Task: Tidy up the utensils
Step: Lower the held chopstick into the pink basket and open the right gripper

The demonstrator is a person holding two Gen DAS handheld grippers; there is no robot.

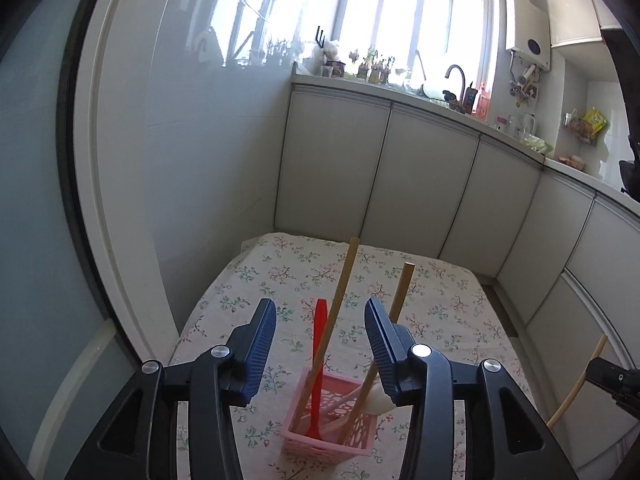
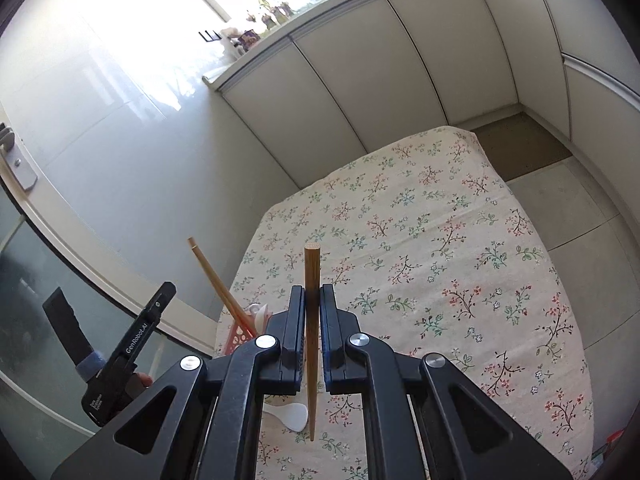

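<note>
On the floral tablecloth [image 1: 440, 280] sits a pink basket [image 1: 328, 432], already loaded: a red utensil [image 1: 319, 360], two wooden chopsticks [image 1: 340, 300] leaning out of it, and a white spoon [image 1: 378, 398] resting at its right rim. Left gripper [image 1: 320, 344] hangs right over the basket, tongs apart, nothing pressed between the pads; the chopstick and red handle just show through the gap. Looks like a drop-off into the basket, though I can't confirm that.

Right gripper [image 2: 312, 320] has its tongs together, clamped on one more wooden chopstick [image 2: 311, 280], held roughly upright, thick end sticking out past the fingertips, thin end down toward the cloth. It's off to the right of the basket, not over it. A second white spoon [image 2: 294, 416] lies loose on the cloth below this gripper.

Step in hand, my read: sorting is partway, with this chopstick next for the basket. Next move calls for the left gripper to clear out so the right one can swing across, line the thin tip over the basket opening, and let go without knocking the leaning sticks. Loose spoon is probably left after that.

Writing: "GenRoboAI" in white on the side of the left gripper in the right wrist view; a smaller label lower on its body is too small to read.
</note>
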